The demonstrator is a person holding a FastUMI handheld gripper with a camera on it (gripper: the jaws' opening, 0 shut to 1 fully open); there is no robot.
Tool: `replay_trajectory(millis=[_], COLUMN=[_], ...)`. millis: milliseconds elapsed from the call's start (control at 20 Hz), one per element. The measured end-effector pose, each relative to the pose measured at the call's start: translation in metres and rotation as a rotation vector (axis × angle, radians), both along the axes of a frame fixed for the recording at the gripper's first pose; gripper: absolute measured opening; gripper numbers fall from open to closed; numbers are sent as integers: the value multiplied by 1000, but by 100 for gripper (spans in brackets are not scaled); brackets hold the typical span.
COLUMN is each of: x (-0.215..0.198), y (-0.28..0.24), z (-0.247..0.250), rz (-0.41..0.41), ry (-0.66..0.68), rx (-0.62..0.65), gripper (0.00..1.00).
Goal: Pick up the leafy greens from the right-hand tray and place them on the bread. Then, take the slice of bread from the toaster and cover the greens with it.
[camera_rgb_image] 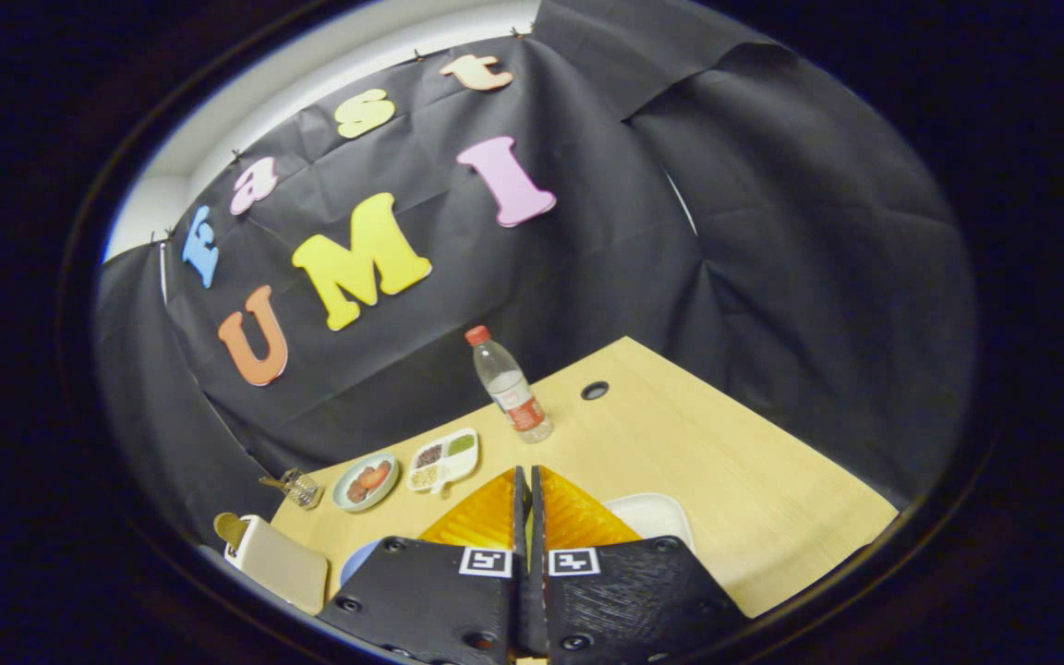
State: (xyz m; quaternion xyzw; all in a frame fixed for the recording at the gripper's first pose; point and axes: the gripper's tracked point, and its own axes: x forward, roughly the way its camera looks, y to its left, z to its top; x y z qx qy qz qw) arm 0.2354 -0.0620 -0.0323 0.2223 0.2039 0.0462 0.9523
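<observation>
Gripper: the gripper (527,485) is held above the near side of the table, its two orange fingers (481,517) pressed close together with only a thin dark slit between them; nothing shows between them, so the tongs are closed and empty.
Table: a light wooden table (726,462) with a round cable hole (595,391) toward its far edge.
Right-hand tray: a white tray (657,517) lies just to the right of the fingers and partly under the gripper body; only a bare corner of it is visible, and I cannot tell where the greens lie.
Toaster: a cream toaster (278,559) stands at the near left corner of the table, well left of the fingers; a brownish slice of bread (232,528) sticks up from its far end.
Blue plate: a sliver of a blue plate (356,559) shows just left of the gripper body, its contents hidden.
Bottle: a clear water bottle (512,386) with a red cap and red label stands upright beyond the fingertips.
Divided dish: a white dish (444,459) with four small compartments of food sits left of the bottle.
Round plate: a pale green plate (366,481) with orange-red food lies just beside the divided dish, on its left.
Small glass item: a small clear object (296,487) lies left of the round plate; too small to identify.
</observation>
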Motion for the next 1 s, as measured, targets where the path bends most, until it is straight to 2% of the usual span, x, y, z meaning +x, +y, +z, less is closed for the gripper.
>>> replay_trajectory(millis=[250,450,800,1000], x=[-20,-27,-35,-34], y=[90,175,296,323], z=[39,39,-9,-42], rz=[97,180,277,285], ry=[-66,-83,-56,-3], rx=[-27,-26,5,93], gripper=[0,0,0,0])
